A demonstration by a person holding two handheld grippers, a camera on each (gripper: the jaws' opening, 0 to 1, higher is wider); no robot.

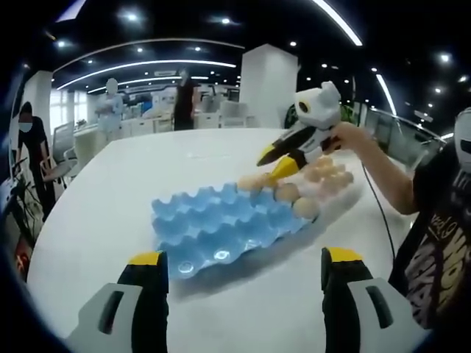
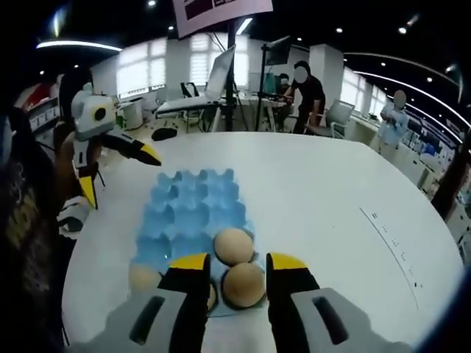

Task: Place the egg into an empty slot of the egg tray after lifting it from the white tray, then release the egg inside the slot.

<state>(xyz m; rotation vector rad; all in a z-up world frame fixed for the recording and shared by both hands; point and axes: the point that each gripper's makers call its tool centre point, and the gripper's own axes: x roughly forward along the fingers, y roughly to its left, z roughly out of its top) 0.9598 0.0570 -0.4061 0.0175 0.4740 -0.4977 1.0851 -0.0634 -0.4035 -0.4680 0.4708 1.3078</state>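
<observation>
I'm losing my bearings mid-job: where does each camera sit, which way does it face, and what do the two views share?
Left gripper view: rides the left gripper, looks across the white table at the blue egg tray; right gripper and a forearm enter from the right.
Right gripper view: rides the right gripper, looks down the tray's length over the eggs; left gripper at left.
Shared: the tray, eggs and table, from opposite ends.

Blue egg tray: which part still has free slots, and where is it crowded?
On the blue egg tray, the rows toward the left gripper are bare. It is crowded at the end by the right gripper, where eggs sit between its fingers.
</observation>
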